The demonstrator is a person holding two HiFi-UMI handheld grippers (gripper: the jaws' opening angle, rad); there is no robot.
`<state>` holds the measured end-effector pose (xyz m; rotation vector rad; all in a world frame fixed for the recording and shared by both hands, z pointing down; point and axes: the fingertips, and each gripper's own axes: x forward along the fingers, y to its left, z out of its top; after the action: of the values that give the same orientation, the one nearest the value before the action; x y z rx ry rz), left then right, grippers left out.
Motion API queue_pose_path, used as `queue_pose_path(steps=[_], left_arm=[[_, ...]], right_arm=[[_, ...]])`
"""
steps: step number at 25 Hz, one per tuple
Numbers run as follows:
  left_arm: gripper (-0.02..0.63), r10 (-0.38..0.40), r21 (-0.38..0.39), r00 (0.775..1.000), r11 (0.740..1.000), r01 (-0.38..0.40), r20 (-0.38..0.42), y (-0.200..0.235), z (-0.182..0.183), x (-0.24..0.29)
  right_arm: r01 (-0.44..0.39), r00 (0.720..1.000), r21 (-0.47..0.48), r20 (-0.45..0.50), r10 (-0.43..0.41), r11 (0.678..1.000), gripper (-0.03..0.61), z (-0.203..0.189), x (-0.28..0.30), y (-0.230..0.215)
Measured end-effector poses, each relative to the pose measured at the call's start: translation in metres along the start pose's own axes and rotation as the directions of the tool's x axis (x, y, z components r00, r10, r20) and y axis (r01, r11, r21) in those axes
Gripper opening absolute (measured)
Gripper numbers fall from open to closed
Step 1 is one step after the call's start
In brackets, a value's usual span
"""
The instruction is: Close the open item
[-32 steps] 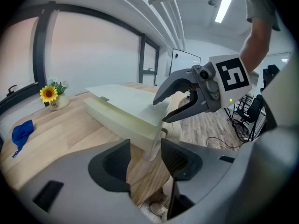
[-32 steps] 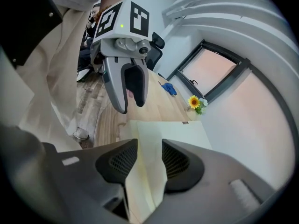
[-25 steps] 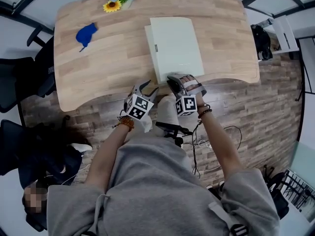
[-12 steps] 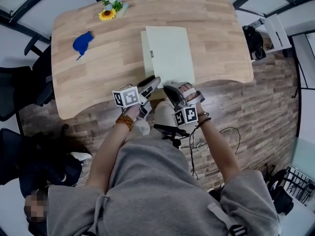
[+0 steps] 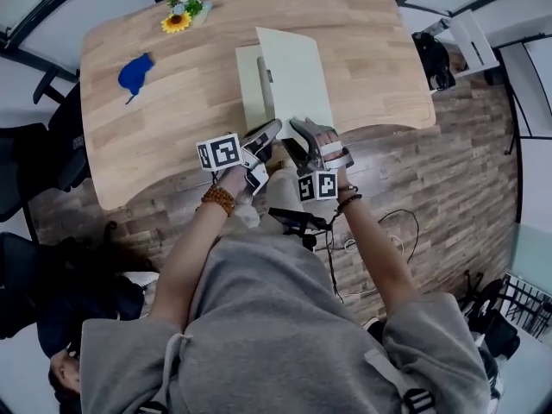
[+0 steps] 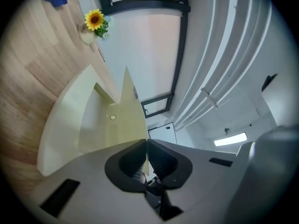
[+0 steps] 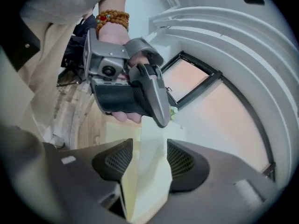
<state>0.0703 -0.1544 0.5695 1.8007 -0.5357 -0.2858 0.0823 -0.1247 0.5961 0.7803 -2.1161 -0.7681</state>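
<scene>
A flat cream box [image 5: 247,89] lies on the wooden table [image 5: 172,128] near its front edge. Its lid [image 5: 293,72] stands tilted up over the base. In the left gripper view the lid [image 6: 117,120] rises as a pale sheet above the base. My left gripper [image 5: 271,133] is shut on the lid's near edge, with a thin cream edge between its pads [image 6: 146,146]. My right gripper [image 5: 301,134] is just beside it. Its jaws [image 7: 148,157] are opening, and the lid [image 7: 149,171] runs between them without the pads pressing on it.
A sunflower ornament [image 5: 176,20] and a blue cloth [image 5: 133,72] sit at the table's far left. Black chairs [image 5: 34,153] stand left of the table. A dark bag [image 5: 431,59] lies off its right end. The person's legs are close under the front edge.
The box's lid has gone from lying flat to tilted up. The left gripper has moved onto the lid's near edge and shut on it. The right gripper's jaws have spread apart.
</scene>
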Motion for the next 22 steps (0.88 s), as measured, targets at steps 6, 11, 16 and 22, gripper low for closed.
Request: queue_pose_path(steps=[6, 11, 16, 22], left_arm=[[0.014, -0.059, -0.118, 0.998, 0.991, 0.061, 0.025, -0.016, -0.004, 0.016], [0.037, -0.087, 0.004, 0.996, 0.996, 0.087, 0.01, -0.027, -0.003, 0.009], [0.082, 0.08, 0.346, 0.996, 0.934, -0.092, 0.048, -0.001, 0.015, -0.03], [0.246, 0.458, 0.73, 0.889, 0.617, -0.294, -0.029, 0.074, -0.005, -0.06]], right_arm=[[0.109, 0.99, 0.11, -0.106, -0.097, 0.988, 0.115, -0.023, -0.001, -0.028], [0.11, 0.989, 0.221, -0.119, -0.086, 0.969, 0.072, -0.03, -0.009, -0.031], [0.14, 0.988, 0.395, -0.118, -0.102, 0.908, 0.046, -0.033, -0.018, -0.051], [0.183, 0.982, 0.589, -0.137, -0.126, 0.787, 0.043, -0.042, -0.023, -0.073]])
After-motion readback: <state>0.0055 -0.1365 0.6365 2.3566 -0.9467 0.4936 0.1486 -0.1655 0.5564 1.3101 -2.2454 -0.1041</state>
